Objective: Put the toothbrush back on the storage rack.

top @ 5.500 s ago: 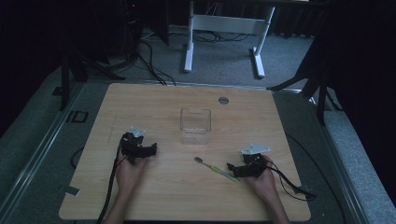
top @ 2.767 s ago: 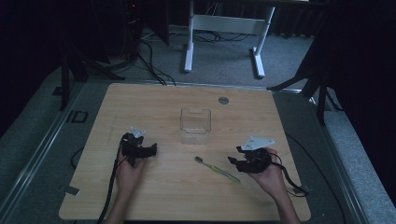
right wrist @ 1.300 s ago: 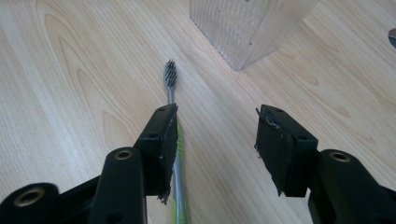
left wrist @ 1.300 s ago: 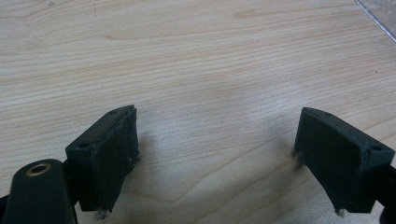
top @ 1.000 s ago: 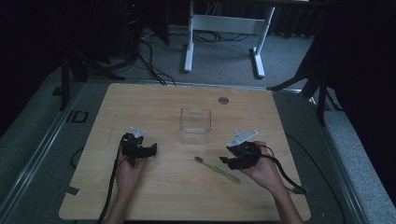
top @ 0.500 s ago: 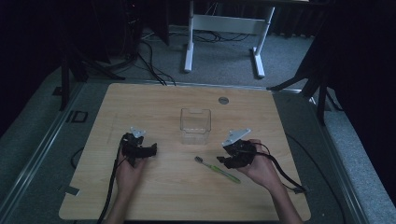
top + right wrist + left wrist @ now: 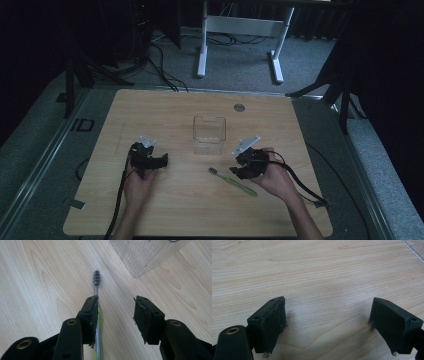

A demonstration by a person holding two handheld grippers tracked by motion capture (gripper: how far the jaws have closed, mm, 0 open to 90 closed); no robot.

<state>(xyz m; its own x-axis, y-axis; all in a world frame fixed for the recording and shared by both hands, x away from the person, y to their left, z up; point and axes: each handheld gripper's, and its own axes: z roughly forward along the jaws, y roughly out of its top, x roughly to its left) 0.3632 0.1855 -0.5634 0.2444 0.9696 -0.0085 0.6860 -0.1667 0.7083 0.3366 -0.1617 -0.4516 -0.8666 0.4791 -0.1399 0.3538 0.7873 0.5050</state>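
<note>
High view: the right gripper (image 7: 239,169) had moved in from the table's right side towards the toothbrush (image 7: 233,181) and stood at the brush's handle; the clear container (image 7: 209,134) stood just beyond it. The left gripper (image 7: 156,161) had kept its place on the table (image 7: 165,210).

Left gripper view: jaws released, wide apart, only bare wood between them.

Right gripper view: its jaws had just been closing yet gripped nothing. The toothbrush lay along the near side of one jaw, touching or just beside it, bristles ahead of the tips; the gap itself held bare table. Judgement: the pickup was under way but misaligned; a sideways correction appeared necessary.
</note>
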